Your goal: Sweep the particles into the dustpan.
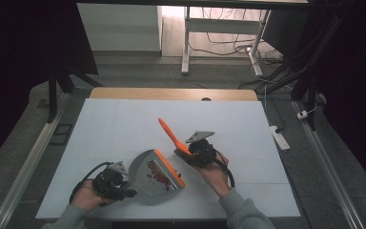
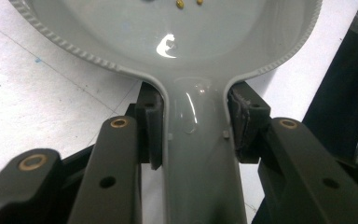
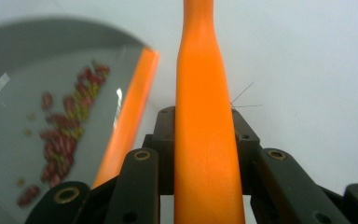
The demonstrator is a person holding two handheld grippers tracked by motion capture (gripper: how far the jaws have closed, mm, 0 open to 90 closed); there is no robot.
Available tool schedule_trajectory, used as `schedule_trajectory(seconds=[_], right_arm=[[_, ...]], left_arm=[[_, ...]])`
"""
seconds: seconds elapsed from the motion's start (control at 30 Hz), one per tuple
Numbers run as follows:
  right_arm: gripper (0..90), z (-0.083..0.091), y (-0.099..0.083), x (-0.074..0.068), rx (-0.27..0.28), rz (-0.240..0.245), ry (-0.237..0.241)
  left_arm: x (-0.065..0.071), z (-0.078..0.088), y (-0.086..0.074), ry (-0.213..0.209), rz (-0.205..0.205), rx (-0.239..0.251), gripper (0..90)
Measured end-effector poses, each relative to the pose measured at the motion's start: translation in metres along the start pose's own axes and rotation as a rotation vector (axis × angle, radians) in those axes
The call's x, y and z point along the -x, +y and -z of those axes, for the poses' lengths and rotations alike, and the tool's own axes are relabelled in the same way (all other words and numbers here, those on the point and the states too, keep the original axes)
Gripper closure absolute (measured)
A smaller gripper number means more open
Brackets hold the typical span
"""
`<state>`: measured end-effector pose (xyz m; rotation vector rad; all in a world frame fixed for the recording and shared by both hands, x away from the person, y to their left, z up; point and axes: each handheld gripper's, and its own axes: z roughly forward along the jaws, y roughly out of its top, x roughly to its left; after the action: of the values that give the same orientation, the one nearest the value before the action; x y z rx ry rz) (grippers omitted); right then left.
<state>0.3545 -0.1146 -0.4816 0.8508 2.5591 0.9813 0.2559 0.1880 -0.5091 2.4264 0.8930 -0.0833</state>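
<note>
A grey dustpan [image 1: 143, 183] with an orange front lip [image 1: 170, 168] lies near the front middle of the white table. A small heap of red and yellow beans [image 1: 158, 175] rests in it just behind the lip. My left gripper [image 1: 126, 191] is shut on the dustpan's grey handle [image 2: 193, 163], with both pads pressed against its sides. My right gripper [image 1: 187, 153], just right of the lip, is shut on an orange brush handle [image 1: 167, 130] that points away to the far left. In the right gripper view the handle [image 3: 205, 140] runs up between the jaws, and the beans [image 3: 63, 126] lie to its left. The brush's head is hidden.
The white table top [image 1: 119, 124] has free room on its far half and right side. A wooden edge [image 1: 171, 94] runs along its far side. On the floor to the right lie a power strip [image 1: 279, 137] and cables.
</note>
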Motion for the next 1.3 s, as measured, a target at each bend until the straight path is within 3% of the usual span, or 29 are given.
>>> schedule_trajectory(seconds=[0.1, 0.27, 0.37, 0.7, 0.73, 0.8, 0.9, 0.97, 1.13, 1.3], right_arm=[[70.9, -0.004, -0.005, 0.0, -0.03, 0.006, -0.007], [70.9, -0.005, -0.007, -0.006, -0.033, 0.016, 0.005], [70.8, -0.005, -0.009, -0.012, -0.029, -0.003, 0.037], [70.7, -0.008, -0.005, -0.047, 0.0, 0.049, 0.074], [70.8, -0.006, -0.004, -0.049, 0.013, 0.04, 0.086], [70.9, -0.004, -0.001, -0.048, 0.033, 0.004, 0.159], [70.9, 0.001, 0.004, -0.054, 0.044, 0.044, 0.151], [70.9, 0.005, 0.006, -0.053, 0.063, 0.035, 0.157], [70.8, 0.014, 0.006, -0.035, 0.088, 0.016, 0.107], [70.9, 0.014, 0.0, -0.016, 0.07, -0.023, 0.069]], left_arm=[[0.001, 0.003, -0.001, 0.005, -0.002, -0.007, 61.8], [0.001, 0.003, -0.002, 0.007, 0.002, -0.008, 61.8], [0.001, 0.002, -0.001, 0.008, 0.003, -0.01, 61.8], [0.001, 0.001, -0.001, 0.007, 0.008, -0.008, 61.8], [0.001, 0.001, -0.001, 0.007, 0.009, -0.007, 61.8], [0.001, 0.0, -0.001, 0.006, 0.01, -0.006, 61.8], [0.001, 0.0, -0.001, 0.005, 0.012, -0.004, 61.8], [0.001, 0.0, -0.001, 0.004, 0.013, -0.004, 61.7], [0.0, -0.001, -0.002, 0.001, 0.012, -0.005, 61.8], [-0.001, -0.002, -0.002, 0.002, 0.011, -0.009, 61.7]])
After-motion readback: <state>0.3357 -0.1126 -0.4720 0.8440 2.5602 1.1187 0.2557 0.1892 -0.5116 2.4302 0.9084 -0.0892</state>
